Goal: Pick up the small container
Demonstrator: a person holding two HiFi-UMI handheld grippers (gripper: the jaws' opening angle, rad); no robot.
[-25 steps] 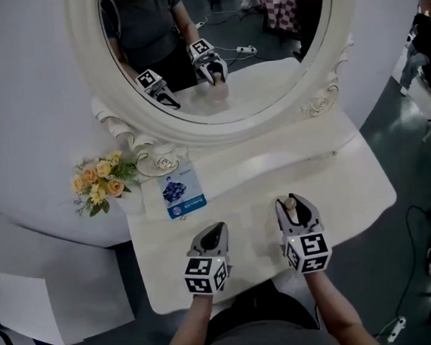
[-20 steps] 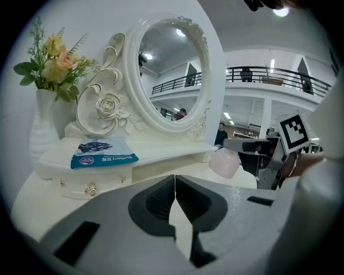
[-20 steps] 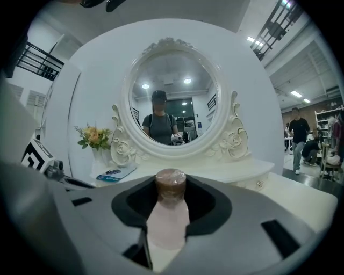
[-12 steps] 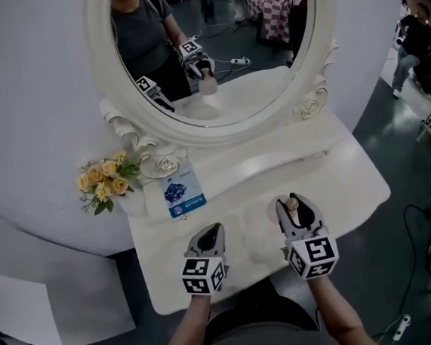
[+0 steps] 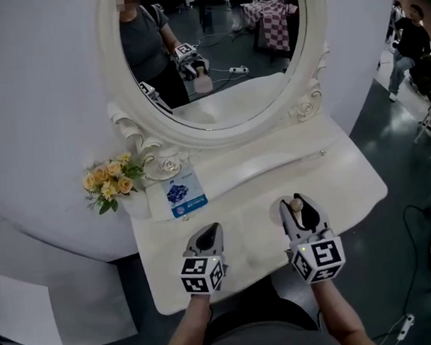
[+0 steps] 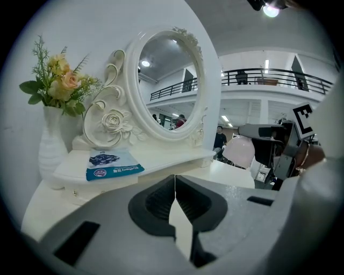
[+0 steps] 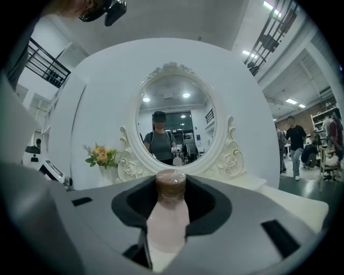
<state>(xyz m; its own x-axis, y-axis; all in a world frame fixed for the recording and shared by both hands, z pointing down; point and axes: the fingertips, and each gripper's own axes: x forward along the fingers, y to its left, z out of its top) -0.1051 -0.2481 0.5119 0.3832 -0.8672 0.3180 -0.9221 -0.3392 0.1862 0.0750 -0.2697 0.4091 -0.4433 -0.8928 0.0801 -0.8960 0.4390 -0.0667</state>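
Observation:
The small container (image 7: 167, 217) is a pale pink bottle with a brown cap. It stands upright between the jaws of my right gripper (image 7: 171, 200), which is shut on its body. In the head view that right gripper (image 5: 294, 203) hangs over the front right of the white dressing table (image 5: 345, 174), with the container's cap (image 5: 291, 204) showing at its tips. My left gripper (image 5: 213, 229) hovers over the front left, shut with nothing in it (image 6: 174, 185). From the left gripper view the pink container (image 6: 239, 151) is seen at the right, in the other gripper.
An oval mirror (image 5: 211, 47) in a carved white frame stands at the back of the table. A white vase of yellow and peach flowers (image 5: 113, 185) stands at the back left, with a blue and white packet (image 5: 183, 195) beside it. People stand at the far right.
The head view has shifted a little. My right gripper, still holding the container, has drawn slightly toward me. The left gripper has barely moved.

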